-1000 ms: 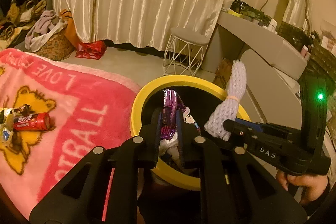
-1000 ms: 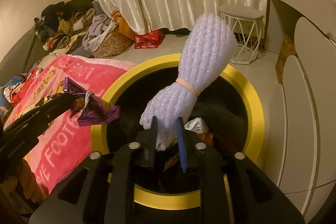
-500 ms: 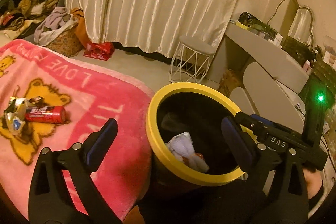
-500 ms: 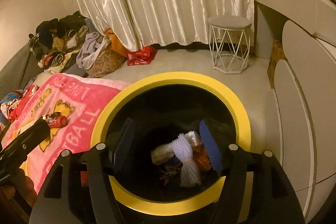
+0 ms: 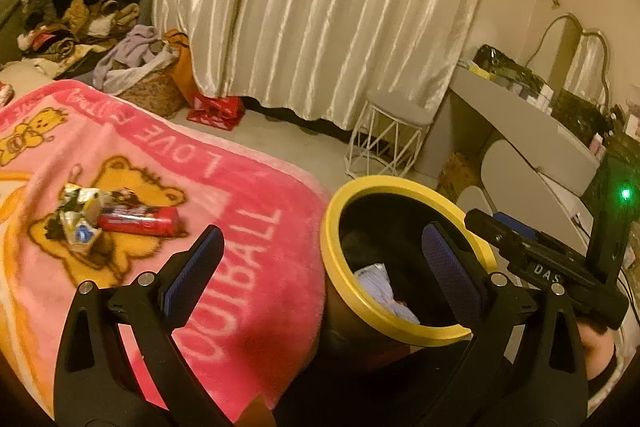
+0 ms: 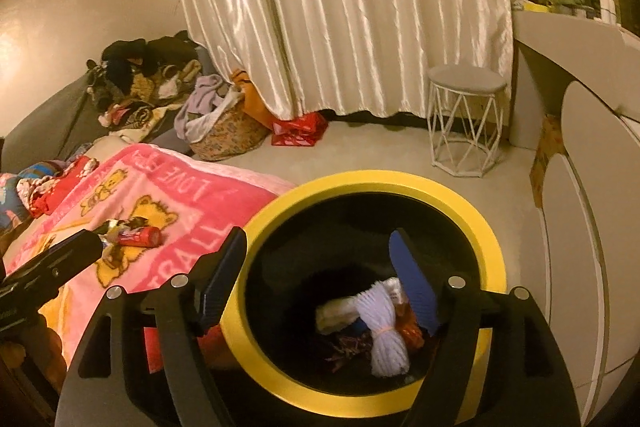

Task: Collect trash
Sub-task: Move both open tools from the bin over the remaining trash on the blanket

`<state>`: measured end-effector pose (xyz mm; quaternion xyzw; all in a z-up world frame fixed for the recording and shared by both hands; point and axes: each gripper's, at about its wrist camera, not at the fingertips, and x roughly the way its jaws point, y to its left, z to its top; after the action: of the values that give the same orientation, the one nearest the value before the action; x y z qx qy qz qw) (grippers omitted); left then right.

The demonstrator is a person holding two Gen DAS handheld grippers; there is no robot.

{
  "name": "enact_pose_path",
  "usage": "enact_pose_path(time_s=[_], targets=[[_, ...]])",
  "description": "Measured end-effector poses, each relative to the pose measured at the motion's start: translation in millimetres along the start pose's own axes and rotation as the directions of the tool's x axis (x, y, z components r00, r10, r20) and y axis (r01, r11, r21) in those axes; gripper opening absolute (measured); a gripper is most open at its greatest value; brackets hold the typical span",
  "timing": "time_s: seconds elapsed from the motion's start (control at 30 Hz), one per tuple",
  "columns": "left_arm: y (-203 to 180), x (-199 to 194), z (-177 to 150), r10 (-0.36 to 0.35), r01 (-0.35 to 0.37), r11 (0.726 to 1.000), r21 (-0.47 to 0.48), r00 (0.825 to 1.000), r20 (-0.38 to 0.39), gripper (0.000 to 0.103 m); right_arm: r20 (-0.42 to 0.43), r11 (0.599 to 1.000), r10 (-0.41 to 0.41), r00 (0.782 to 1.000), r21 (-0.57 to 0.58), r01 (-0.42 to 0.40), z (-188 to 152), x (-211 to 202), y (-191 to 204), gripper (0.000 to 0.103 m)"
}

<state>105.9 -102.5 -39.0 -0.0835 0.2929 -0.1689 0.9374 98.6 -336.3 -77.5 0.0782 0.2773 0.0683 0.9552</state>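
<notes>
Bedroom with cream satin curtains [image 6: 340, 11] across the back wall; pink blanket [image 5: 248, 267] printed with yellow bears and white letters covers the bed at left; white wire stool [image 6: 464, 123] and grey vanity desk [image 5: 520, 123] at right; clothes pile [image 5: 76, 15] in the far left corner; black trash bin [image 6: 280, 223] with a thick yellow rim stands against the blanket's edge; inside it a white knitted foam-net bundle [image 6: 386, 331] tied with a rubber band lies on wrappers and paper; on the blanket a red snack tube [image 5: 138, 221] lies touching a crumpled foil wrapper [image 5: 78, 215], well apart from the bin; left gripper [image 5: 320, 263] spread wide and empty, one finger over the blanket, the other over the bin mouth, red tube ahead to its left; right gripper [image 6: 320, 275] also wide apart and empty, straddling the bin's opening above the bundle; a second ago the left held a purple wrapper and the right the bundle over the bin, both now released; left view has since swung toward the blanket.
</notes>
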Motion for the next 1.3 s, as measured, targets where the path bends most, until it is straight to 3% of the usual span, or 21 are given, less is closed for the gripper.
enact_pose_path(time_s=[0.83,1.3], targets=[[57,-45,7,0.11,-0.105,0.99,-0.09,0.992,0.058,0.091,0.1,0.983,0.14,0.985,-0.134,-0.126,-1,-15,73,0.078],[109,-60,2,0.203,-0.187,0.964,-0.19,0.977,0.065,0.091,0.023,0.945,0.228,0.973,-0.248,-0.216,-1,10,123,0.081]])
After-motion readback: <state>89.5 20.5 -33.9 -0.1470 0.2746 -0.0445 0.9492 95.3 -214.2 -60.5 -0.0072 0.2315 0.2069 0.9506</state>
